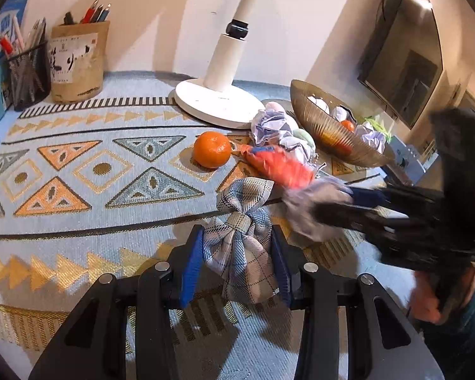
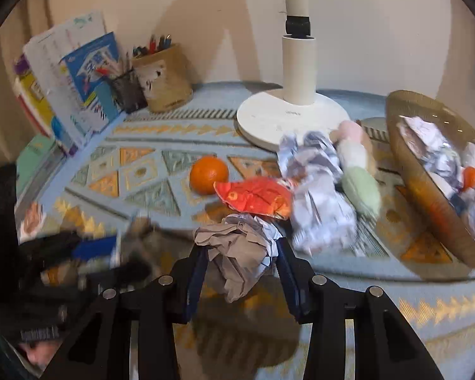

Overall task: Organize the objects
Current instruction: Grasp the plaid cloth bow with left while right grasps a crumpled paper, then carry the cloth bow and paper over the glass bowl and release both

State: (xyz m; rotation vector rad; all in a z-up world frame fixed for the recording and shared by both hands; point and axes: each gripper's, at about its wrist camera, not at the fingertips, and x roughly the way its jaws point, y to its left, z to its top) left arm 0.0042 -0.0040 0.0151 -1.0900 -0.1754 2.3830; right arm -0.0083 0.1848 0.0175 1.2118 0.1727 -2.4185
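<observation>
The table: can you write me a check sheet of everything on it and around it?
Surface: patterned cloth covers the table.
Job's things: plaid bow, crumpled paper ball, orange, red fish toy, bowl holding paper balls and a small orange.
Clutter: more crumpled paper, pastel soft toy.
Grippers: left gripper shut on the plaid bow; right gripper shut on the crumpled paper ball.
Cables: nothing seen.
Surroundings: white lamp base, pen cups, books, wall screen.
</observation>
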